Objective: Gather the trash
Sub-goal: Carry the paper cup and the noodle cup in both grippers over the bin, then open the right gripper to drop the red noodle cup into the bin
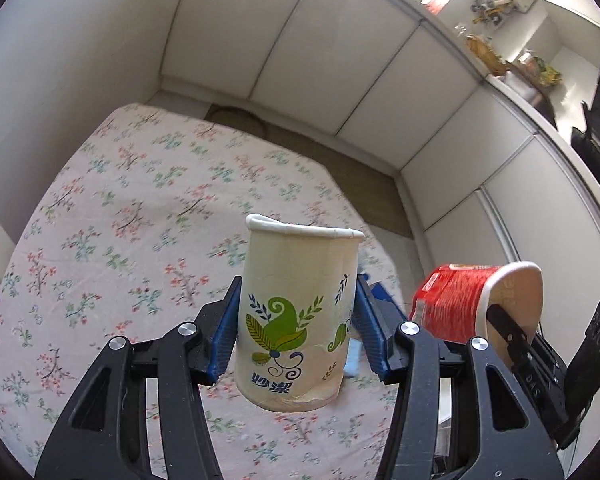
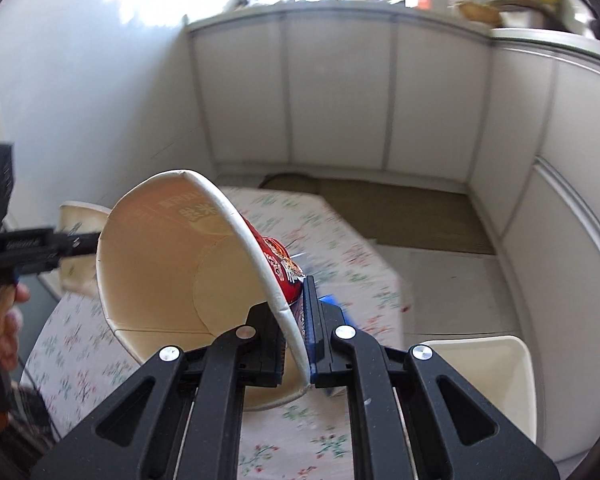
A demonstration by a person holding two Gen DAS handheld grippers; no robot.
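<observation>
Floral tablecloth (image 1: 112,216) | left gripper (image 1: 296,332) clamps leaf-printed paper cup (image 1: 296,312) above it | right gripper (image 2: 296,336) pinches red noodle bowl (image 2: 188,256) rim, beige interior.

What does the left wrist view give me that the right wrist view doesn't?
Only the left wrist view shows the printed front of the paper cup, upright and squeezed by the left gripper. Only the right wrist view shows the white bin low on the right, and the right gripper pinching the wall of the red noodle bowl at the rim, its inside empty. Both show cup, bowl, the floral tablecloth and the cabinets.
</observation>
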